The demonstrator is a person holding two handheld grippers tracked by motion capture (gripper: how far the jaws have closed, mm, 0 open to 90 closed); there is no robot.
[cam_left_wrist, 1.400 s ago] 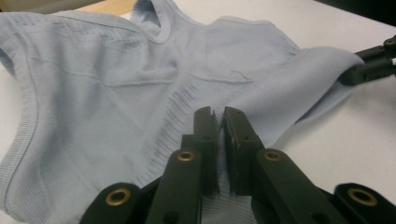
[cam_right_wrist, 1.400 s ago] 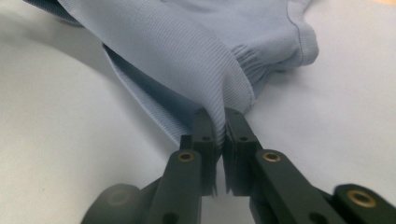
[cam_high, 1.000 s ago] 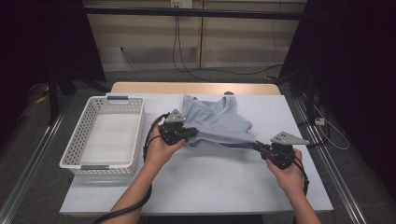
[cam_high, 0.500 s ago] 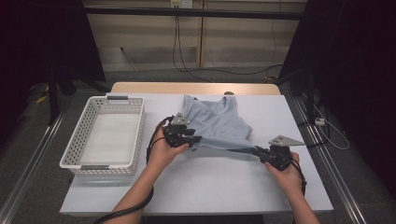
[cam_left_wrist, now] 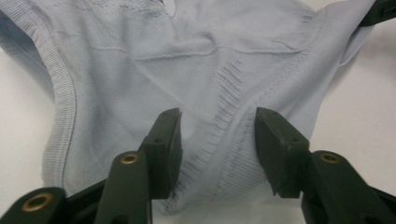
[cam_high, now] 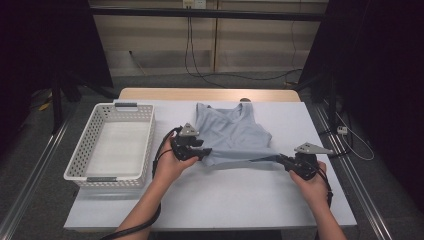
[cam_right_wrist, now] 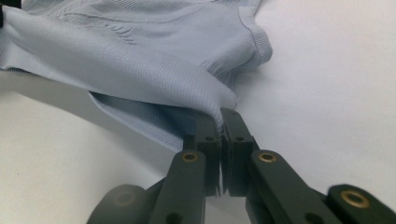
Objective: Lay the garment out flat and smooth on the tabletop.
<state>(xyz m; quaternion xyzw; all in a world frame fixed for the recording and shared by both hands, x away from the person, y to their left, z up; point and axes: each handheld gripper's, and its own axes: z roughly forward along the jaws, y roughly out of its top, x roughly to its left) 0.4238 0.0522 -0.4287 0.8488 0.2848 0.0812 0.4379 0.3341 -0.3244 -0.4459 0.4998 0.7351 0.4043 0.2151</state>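
Blue top (cam_high: 232,132) pinched by right tool (cam_high: 284,160); left tool (cam_high: 204,152) opening.

no readable text, labels, brands or numbers on anything in view

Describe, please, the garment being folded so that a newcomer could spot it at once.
On the white table, right of the white slotted basket, lies a pale blue sleeveless knit top. Its lower hem is lifted between the two tools, pinched by the right hand-held gripper. It is the only cloth there, soft and ribbed-edged.
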